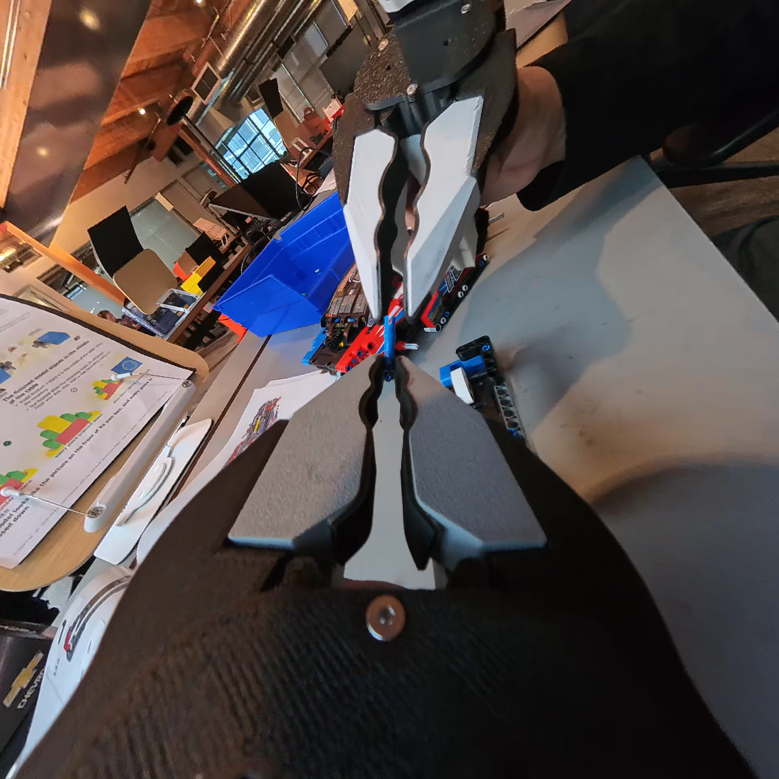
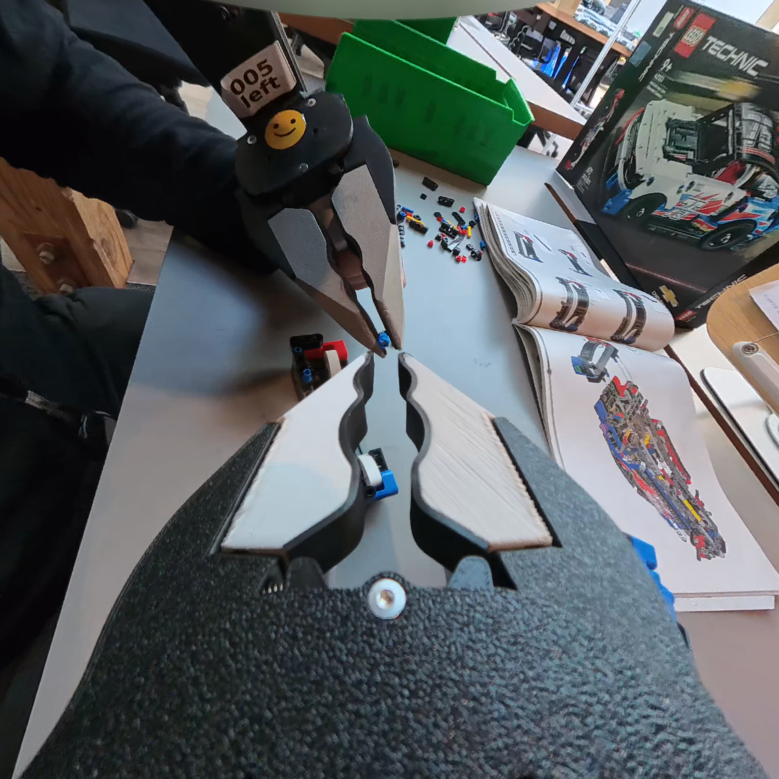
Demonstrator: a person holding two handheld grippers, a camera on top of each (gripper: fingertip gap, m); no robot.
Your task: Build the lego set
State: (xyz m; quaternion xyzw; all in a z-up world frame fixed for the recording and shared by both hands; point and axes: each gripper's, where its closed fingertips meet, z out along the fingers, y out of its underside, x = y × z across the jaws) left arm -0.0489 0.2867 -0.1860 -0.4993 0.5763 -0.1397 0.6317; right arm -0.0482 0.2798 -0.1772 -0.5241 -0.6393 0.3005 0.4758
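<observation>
Holding a small blue pin [image 1: 388, 350] at its tips, your left gripper [image 1: 388, 366] has its jaws clenched on the pin's lower end, and the pin stands up out of them above the table. Your right gripper [image 1: 391, 317] comes in tip to tip from the far side. Its fingers reach the pin's other end, but from the right wrist view its jaws look slightly apart with nothing between them, so I judge it released.

This looks like a handover or a regrip of the pin between two tools, partway through the build. Next you likely need the right tips lined up square on the free end, then a firm close before the left lets go, since a piece this small will twist or drop if squeezed off centre.

Behind the pin lies the half-built car [image 1: 362, 333], red, blue and black. Just beside the tips sits a small black and blue sub-assembly [image 1: 476, 371] with a white part, and a second block [image 2: 316, 362] stands near the left gripper.

Loose pieces [image 2: 451, 232] lie farther off, well apart from the tools. The open manual [image 2: 624, 413] borders one side and the table edge [image 1: 716, 236] the other. The bare grey strip between is your working room; keep low and central over it
</observation>
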